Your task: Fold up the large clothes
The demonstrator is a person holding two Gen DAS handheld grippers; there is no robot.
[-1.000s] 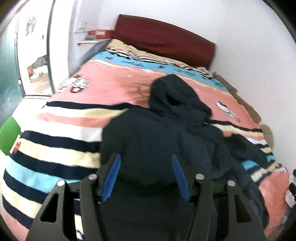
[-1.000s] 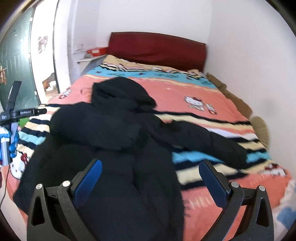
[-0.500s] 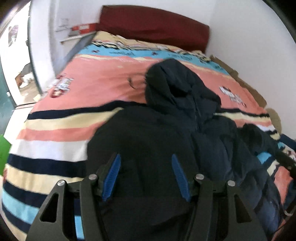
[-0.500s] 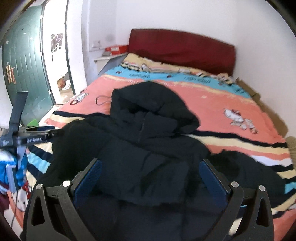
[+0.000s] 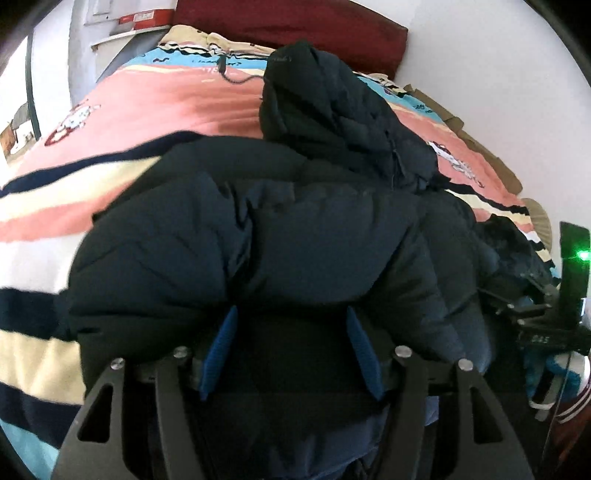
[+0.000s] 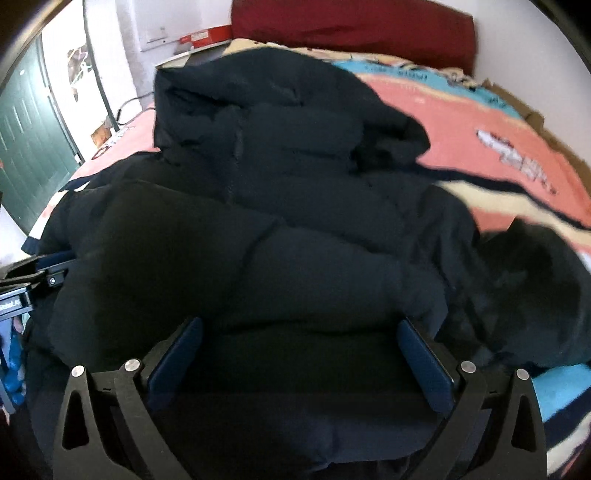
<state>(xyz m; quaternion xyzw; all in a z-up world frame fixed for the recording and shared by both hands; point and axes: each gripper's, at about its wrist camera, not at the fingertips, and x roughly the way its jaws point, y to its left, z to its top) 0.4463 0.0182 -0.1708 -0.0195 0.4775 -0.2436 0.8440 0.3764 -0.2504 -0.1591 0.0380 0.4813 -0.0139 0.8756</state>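
Across the middle of both wrist views lies a dark navy puffer jacket, spread over a striped bed cover in pink, cream, navy and light blue. Its hood points toward the upper part of the frame, where a dark red headboard stands against the white wall. One sleeve is folded across the body of the jacket, forming a thick padded roll just above the fingertips in the left wrist view.

At the bottom of that view, the left gripper points down into the jacket, and its jaws are opening; the padded fabric bulges between the blue pads, though whether they press on it is hard to judge in the dark folds. At the right edge of the same frame the other tool shows as a black bracket with a green light.

Low in the right wrist view, the right gripper stands wide, its blue pads well apart with jacket fabric lying between and under them, not pinched. The other sleeve trails toward the right edge of that frame. A green door is at the upper left, and a red box sits on a shelf beside the headboard.
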